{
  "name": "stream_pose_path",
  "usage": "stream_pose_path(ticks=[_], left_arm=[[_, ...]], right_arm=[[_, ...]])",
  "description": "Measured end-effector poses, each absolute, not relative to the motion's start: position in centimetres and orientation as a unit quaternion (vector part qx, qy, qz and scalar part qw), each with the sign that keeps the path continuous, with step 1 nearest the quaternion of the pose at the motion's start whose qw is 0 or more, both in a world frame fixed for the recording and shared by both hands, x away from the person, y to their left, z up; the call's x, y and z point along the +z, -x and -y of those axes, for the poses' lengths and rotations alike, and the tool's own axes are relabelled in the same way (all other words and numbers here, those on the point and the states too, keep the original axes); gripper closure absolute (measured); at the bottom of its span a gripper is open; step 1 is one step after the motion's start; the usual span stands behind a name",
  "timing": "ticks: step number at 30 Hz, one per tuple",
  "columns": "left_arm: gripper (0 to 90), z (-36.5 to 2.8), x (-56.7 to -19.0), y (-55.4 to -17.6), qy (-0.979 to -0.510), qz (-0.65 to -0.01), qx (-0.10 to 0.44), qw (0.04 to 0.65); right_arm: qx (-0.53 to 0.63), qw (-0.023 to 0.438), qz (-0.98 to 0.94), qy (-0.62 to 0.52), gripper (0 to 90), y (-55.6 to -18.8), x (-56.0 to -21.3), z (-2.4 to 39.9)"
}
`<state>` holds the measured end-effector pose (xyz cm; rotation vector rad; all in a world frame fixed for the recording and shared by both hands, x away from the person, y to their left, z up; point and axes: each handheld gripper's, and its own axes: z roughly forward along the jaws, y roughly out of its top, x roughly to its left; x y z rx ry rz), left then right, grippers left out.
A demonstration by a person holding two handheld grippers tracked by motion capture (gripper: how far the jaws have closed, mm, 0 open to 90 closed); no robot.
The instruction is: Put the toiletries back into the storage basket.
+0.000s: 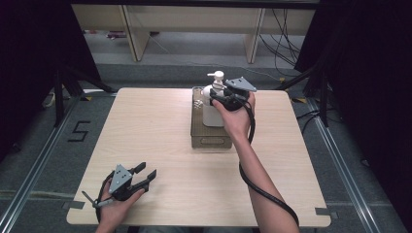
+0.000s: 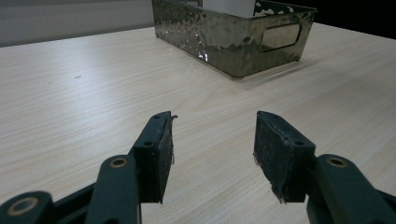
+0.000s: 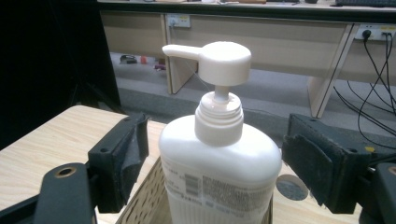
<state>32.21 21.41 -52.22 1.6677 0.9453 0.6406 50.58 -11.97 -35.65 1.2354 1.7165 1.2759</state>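
Observation:
A white pump bottle point(image 1: 213, 114) point(image 3: 219, 163) stands upright in a hammered metal tray point(image 1: 206, 141) point(image 2: 224, 42) at the far middle of the wooden table. My right gripper point(image 1: 217, 98) point(image 3: 219, 163) reaches in from the right at the bottle's shoulder. Its jaws stand open on either side of the bottle, and the pads do not press on it. The pump head point(image 3: 219, 58) points left in the right gripper view. Near the front left corner my left gripper point(image 1: 147, 172) point(image 2: 212, 140) rests low over the table, open, with nothing between its jaws.
Small pale items point(image 1: 197, 104) lie in the tray's far end. The table point(image 1: 155, 131) is bare wood between my left gripper and the tray. Desk legs point(image 1: 135, 36) and cables point(image 1: 286, 43) stand on the floor beyond the far edge. Black curtains flank both sides.

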Motion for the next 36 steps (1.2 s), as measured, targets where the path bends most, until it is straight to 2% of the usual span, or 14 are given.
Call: stream_pose_path(ticks=[36], left_arm=[[46.6,-21.4,-52.3,-32.3,-0.697,-0.395,0.271,0.533]], right_arm=[[0.504,0.314,-0.667,-0.45,24.2,-43.4,-37.0,15.0]])
